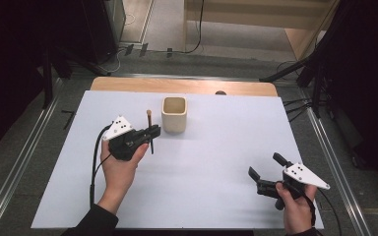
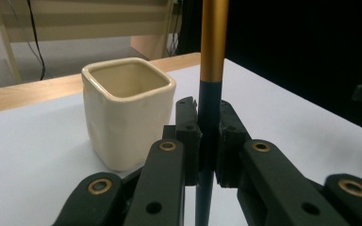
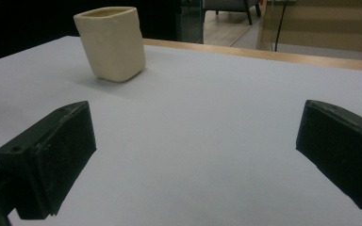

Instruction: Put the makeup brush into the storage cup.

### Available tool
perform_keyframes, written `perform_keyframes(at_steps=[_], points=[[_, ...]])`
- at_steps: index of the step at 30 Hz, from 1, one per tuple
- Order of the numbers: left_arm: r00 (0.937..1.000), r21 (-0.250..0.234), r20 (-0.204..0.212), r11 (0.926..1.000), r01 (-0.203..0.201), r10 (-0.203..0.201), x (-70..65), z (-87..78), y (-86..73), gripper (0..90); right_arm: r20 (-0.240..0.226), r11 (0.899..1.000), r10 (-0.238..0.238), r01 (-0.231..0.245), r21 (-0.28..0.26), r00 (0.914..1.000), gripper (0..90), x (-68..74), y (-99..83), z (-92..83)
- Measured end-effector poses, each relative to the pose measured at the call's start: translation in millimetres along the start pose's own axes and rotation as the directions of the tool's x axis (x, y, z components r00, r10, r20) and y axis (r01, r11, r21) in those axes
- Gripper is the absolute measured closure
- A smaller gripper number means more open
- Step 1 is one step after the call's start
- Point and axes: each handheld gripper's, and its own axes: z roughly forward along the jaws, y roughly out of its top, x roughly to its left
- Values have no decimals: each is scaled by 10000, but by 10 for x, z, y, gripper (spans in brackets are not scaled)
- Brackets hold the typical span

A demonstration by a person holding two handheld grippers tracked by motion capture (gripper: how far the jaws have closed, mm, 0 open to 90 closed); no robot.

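Nearest the camera in the high view, at the bottom right, the right gripper (image 1: pixel 265 170) is held in the person's right hand (image 1: pixel 295 204) low over the counter (image 1: pixel 216 167), its jaws spread wide with nothing between them – in the right gripper view bare white surface is seen between the two black pads (image 3: pixel 52 179). At the bottom left the left hand (image 1: pixel 119 169) is wrapped around the left gripper (image 1: pixel 153 132), from which a black cable (image 1: pixel 96 162) trails toward the near edge. A slim brush (image 1: pixel 150 132) is clamped between its jaws, which are closed tight on the dark lower part of the handle; the stick is held nearly upright, and in the left gripper view (image 2: pixel 210 136) a gold band (image 2: pixel 214 40) is seen above the dark section (image 2: pixel 209 106). In the high view its brownish upper end is seen a little above the jaws. Just beyond and to the right of the brush, a cream square-sided cup (image 1: pixel 174 115) is set upright on the counter, near the brush but apart from it. Farther back, a strip of bare wood (image 1: pixel 184 87) is seen along the counter's far edge – then grey floor (image 1: pixel 167 29)
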Motion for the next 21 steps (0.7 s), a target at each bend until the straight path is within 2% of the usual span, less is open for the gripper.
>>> perform_keyframes(at_steps=[9, 13, 18, 21], points=[[10000, -175, 16, 9998, 90, -90, 72, 98, 151, 836, -46, 10000, -34, 34, -1, 10000, 0, 12, 3, 5], [10000, -124, 4, 9999, -69, 69, 78, 170, 227, 836, -148, 10000, 18, -19, -17, 9999, 0, 19, 3, 13], [10000, -141, -20, 9999, 10, -11, 126, 255, 292, 837, -143, 10000, 33, -33, 1, 9999, 0, 18, -5, 15], [10000, -65, 6, 9999, -77, 77, 141, 315, 336, 836, -153, 10000, 14, -14, 40, 9999, 0, 14, -14, 21]])
